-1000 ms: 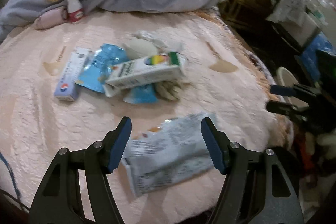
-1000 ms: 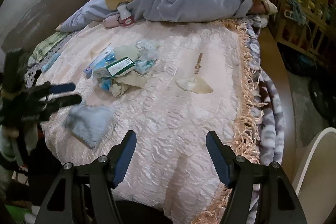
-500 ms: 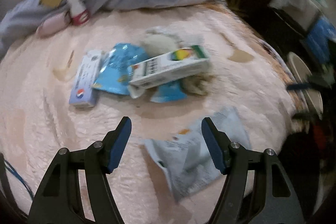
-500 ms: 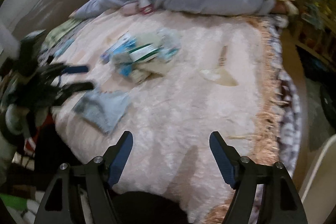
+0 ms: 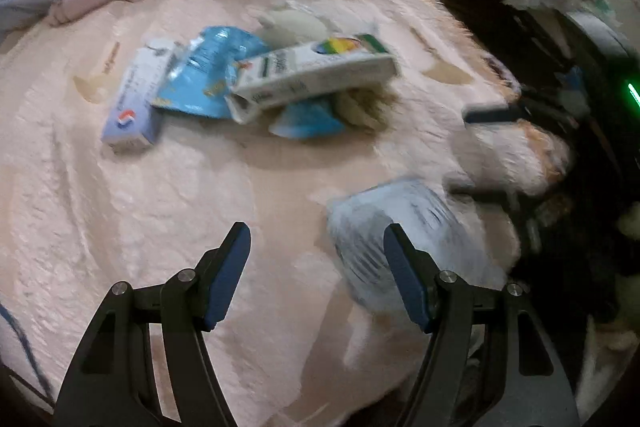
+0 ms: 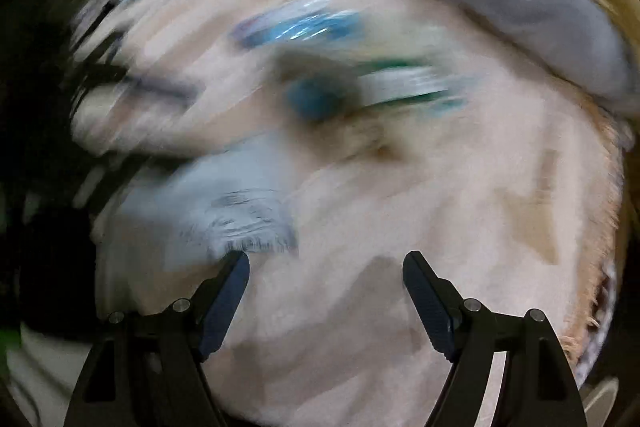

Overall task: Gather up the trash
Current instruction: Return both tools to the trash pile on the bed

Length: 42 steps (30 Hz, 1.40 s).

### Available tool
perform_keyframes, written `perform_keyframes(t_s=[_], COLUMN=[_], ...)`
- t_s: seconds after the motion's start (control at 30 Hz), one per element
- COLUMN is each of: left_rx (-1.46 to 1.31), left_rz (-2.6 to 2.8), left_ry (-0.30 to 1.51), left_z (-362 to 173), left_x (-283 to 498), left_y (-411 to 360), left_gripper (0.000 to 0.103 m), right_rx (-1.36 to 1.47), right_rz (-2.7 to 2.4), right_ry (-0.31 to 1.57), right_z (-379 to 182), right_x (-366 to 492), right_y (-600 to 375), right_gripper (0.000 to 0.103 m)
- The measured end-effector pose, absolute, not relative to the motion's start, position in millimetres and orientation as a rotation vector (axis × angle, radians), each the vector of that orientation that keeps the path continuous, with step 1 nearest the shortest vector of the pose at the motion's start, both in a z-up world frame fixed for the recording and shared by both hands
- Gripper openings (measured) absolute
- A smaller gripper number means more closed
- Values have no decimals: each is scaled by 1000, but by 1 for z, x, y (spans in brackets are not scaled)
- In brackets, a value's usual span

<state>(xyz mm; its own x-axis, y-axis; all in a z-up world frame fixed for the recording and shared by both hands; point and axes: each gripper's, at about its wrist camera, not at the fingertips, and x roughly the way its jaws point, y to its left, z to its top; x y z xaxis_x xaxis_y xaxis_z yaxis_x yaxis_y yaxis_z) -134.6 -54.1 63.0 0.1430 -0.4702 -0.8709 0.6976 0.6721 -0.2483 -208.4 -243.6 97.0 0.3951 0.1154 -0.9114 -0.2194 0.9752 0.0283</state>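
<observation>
So far we find no trash collected: both tools are empty. The left gripper [image 5: 316,243] stands spread with nothing between its pads, poised over the pink bedspread [image 5: 120,211]. The grey-white wrapper [image 5: 400,227] lies flat on the bedspread near the bed's edge, partly behind the right-hand finger and not gripped. The right gripper [image 6: 326,263] has just been opening its jaws and holds nothing; its view is heavily blurred, with the same wrapper [image 6: 224,199] just beyond its left-hand finger. Further up the bed the main pile is untouched: a white carton [image 5: 312,71] resting on a blue pouch [image 5: 204,75], and a small white box [image 5: 134,103] alongside. We see no bin or bag. In our judgement, practically all of the collecting remains.
</observation>
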Motion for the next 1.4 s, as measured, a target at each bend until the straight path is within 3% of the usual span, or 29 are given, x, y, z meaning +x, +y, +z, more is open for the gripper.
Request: perform_keyframes(t_s=[0.1,0.33,0.67,0.8,1.23,1.4], left_rx=[202,85,225,188,53,57], left_rz=[-872,-925,-874,-875,-688,-607], left_ry=[1139,1158,1197,1155,1047,1016], left_z=[71,85,53,64,84,89], left_x=[-141,-160,-201,-198,-126,-89], left_y=[-53,-66,-84,-76,-46,-26], left_gripper=[68,68,68,68,68,68], right_rx=[19,12,49,57,30,-129], right_rz=[219,187,261,258,298,400], right_ry=[1139,1142,1110,1095,997,979], right_z=[102,102,116,120,143,152], right_x=[-217,-255,-284,-285,-220,-159], right_y=[-270,-291,-291,-291,-276,-240], right_gripper=[77,77,77,77,78,86])
